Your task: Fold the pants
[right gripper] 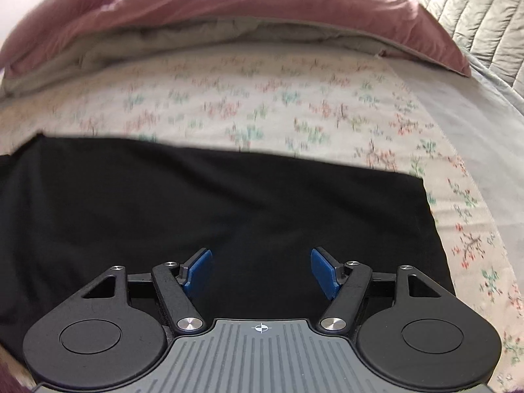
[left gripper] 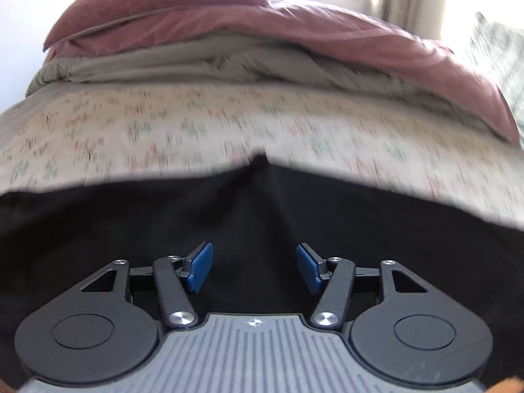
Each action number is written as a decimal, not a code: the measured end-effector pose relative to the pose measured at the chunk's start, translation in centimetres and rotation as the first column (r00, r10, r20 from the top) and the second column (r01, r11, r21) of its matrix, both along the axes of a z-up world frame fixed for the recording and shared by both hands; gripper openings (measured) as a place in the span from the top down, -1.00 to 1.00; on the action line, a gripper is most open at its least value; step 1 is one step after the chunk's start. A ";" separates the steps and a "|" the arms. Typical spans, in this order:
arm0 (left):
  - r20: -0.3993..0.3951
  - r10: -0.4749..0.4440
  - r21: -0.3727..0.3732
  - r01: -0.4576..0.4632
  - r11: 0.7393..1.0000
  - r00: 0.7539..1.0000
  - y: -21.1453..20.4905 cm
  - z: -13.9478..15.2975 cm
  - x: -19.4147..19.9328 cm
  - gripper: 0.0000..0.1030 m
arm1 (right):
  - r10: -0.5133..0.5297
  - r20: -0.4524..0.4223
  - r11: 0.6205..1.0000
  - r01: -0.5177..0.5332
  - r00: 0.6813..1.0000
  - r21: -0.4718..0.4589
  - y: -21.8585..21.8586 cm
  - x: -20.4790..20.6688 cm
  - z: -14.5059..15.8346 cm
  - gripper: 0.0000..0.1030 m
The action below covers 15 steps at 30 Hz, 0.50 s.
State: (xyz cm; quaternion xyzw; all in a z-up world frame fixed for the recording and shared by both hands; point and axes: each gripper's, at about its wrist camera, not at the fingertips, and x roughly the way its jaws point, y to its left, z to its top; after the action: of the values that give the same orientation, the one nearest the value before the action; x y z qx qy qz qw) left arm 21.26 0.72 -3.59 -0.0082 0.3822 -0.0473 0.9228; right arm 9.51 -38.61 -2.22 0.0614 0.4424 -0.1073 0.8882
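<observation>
Both claws are hanging released over the black pants (left gripper: pixel 262 222), and neither is gripping cloth. I am looking down the left claw (left gripper: pixel 254 267), whose blue pads stand well apart with only dark fabric showing beneath the gap; the right claw (right gripper: pixel 261 271) is likewise spread, nothing pinched between its pads.

The pants are lying flat on the floral bedsheet (right gripper: pixel 278 104), spread below and ahead of both claws. Ahead of the left claw I am seeing a notch in the far edge of the fabric, with a crease running back from it toward the claw; I am judging that to be where the two legs meet or overlap. To the right of the right claw, the pants end in a straight edge with a clean corner (right gripper: pixel 421 180). Beyond the sheet, a mauve duvet (left gripper: pixel 294 23) is bunched over a grey blanket (left gripper: pixel 203 62).

I am reading this as the pause before a fresh grasp. To do it well, I am planning to take each claw to an edge rather than the middle of the cloth, pinch all layers together, and lift both sides evenly so the fold lands square. The left view is blurred, so I am steadying that hand before closing.
</observation>
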 end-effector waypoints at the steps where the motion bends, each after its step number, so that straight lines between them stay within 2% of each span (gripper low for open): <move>1: -0.009 -0.016 0.022 0.016 1.000 1.000 -0.2 -0.7 -1.0 -0.65 | 0.000 -0.016 1.000 0.001 1.000 0.014 -0.3 -0.2 -0.5 -0.31; 2: -0.025 -0.042 0.049 0.043 0.998 0.999 -0.6 -1.4 -1.8 -0.67 | -0.001 -0.032 0.999 0.002 0.999 0.033 -0.6 -0.4 -1.0 -0.33; 4: 0.013 -0.071 0.099 0.069 0.993 0.997 -1.2 -2.0 -3.4 -0.71 | 0.017 -0.010 0.999 -0.016 1.000 0.045 -1.6 -1.0 -1.9 -0.50; 6: -0.008 -0.072 0.071 0.073 0.995 0.997 -1.0 -1.8 -4.0 -0.71 | -0.018 0.016 0.999 0.017 1.000 0.050 -3.2 -1.8 -2.2 -0.54; 8: -0.033 -0.062 0.042 0.063 0.997 0.998 -0.7 -1.5 -4.3 -0.71 | -0.113 0.026 0.993 0.112 0.993 0.030 -4.8 -2.7 -2.2 -0.54; 11: -0.045 -0.054 0.057 0.056 0.997 0.998 -0.8 -1.0 -5.1 -0.71 | -0.221 0.023 0.970 0.222 0.975 -0.098 -5.8 -3.9 -2.0 -0.55; 13: -0.017 -0.069 0.053 0.070 0.996 0.997 -1.2 -0.6 -5.9 -0.71 | -0.229 0.042 0.964 0.232 0.973 -0.132 -5.9 -5.0 -1.5 -0.55; 15: 0.021 -0.108 0.056 0.107 0.993 0.994 -2.2 -0.4 -7.1 -0.72 | -0.212 0.083 0.973 0.218 0.974 -0.080 -5.7 -6.4 -0.6 -0.55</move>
State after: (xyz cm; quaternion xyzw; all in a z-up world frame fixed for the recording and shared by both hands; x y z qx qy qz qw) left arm 14.15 -1.47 -4.04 0.0382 0.3722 -0.0867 0.9233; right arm 3.12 -44.34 -2.81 0.0735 0.3948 -0.2201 0.8890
